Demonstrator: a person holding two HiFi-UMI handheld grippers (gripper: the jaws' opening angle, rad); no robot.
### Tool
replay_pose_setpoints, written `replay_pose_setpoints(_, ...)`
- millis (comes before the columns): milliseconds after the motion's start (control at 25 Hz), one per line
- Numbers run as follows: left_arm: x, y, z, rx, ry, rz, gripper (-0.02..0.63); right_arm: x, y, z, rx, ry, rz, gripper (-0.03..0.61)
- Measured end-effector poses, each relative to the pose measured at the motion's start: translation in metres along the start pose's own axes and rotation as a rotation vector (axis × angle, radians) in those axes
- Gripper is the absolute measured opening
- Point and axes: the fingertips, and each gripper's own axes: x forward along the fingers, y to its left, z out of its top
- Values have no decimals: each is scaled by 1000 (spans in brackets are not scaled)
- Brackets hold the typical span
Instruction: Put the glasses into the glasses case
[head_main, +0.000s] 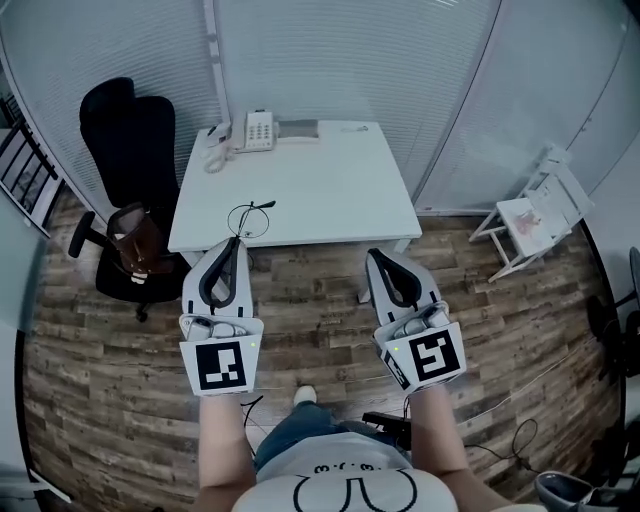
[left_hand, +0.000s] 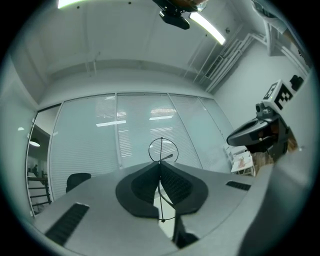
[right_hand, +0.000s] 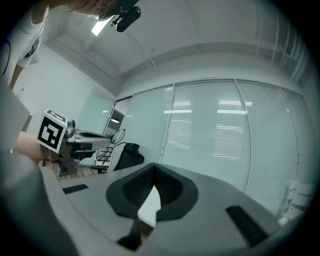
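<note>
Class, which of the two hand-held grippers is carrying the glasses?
The left hand-held gripper: its jaws pinch the thin wire glasses, whose round lens sticks out past the tips. The right hand-held gripper has its jaws together on nothing.

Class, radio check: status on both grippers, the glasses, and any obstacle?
Left gripper shut on glasses, at table's near edge. Right gripper shut, empty. No case made out; phone at table's far side.

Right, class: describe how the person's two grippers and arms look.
The left gripper and right gripper match: pale grey tapering shells with black ribbed pads inside, each bearing a white cube with black square markers at the rear. The forearms are bare; the top is white with a black line drawing.
</note>
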Motion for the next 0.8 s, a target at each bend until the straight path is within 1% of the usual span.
replay_pose_setpoints(200,34,26,-9,-12,-12,-11,21,43,-8,0,-26,14,-3,11)
replay_pose_setpoints(400,62,35,-22,-29,-17,-8,21,73,-21,-6,-35,20,5,11)
replay_pose_setpoints(640,103,38,-31,-2,-25,-14,21,107,-48,-19,-18,8,-14,11)
replay_pose_setpoints(800,138,41,-41,18,-27,-14,21,137,-67,-34,0,4,-13,11)
